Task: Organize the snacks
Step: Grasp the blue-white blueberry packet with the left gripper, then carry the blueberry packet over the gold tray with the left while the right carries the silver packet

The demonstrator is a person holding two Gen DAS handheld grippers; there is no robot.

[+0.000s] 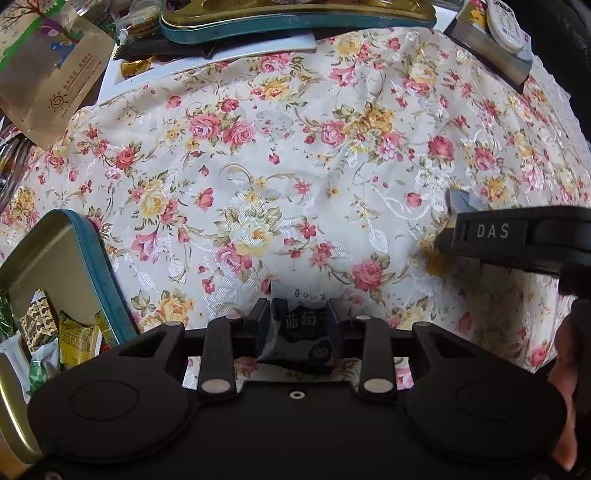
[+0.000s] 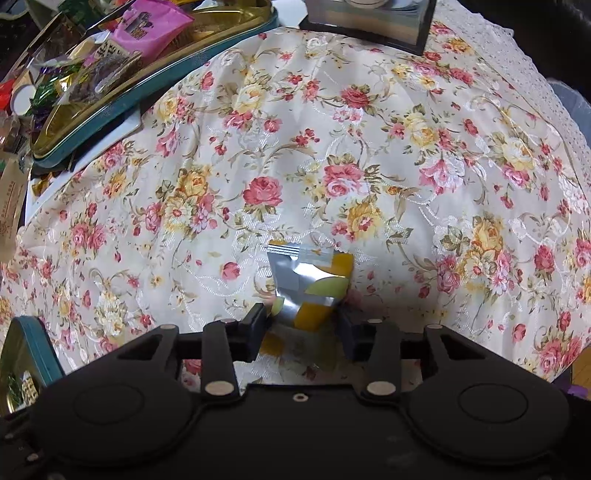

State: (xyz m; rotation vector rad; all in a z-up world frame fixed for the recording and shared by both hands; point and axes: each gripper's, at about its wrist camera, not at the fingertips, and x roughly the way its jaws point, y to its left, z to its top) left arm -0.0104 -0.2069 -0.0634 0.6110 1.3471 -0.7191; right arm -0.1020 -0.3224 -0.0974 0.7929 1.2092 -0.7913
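A dark snack packet (image 1: 299,332) with white characters lies on the floral cloth (image 1: 295,166). My left gripper (image 1: 298,321) points down over it, open, with a finger on each side. A yellow and silver packet (image 2: 306,280) is crumpled between the fingers of my right gripper (image 2: 302,325), which is shut on it. In the left wrist view, one black finger (image 1: 487,232) of that gripper, marked DAS, reaches in from the right over the same silver packet (image 1: 461,201). A teal-rimmed gold tin (image 1: 92,258) at lower left holds several wrapped snacks (image 1: 74,339).
A second teal and gold tin (image 2: 147,85) with a pink bag (image 2: 147,26) and loose wrappers sits at the back left. A brown paper bag (image 1: 55,74) lies beside it. A dark box (image 2: 369,22) stands at the back. A person's hand (image 1: 561,369) is at right.
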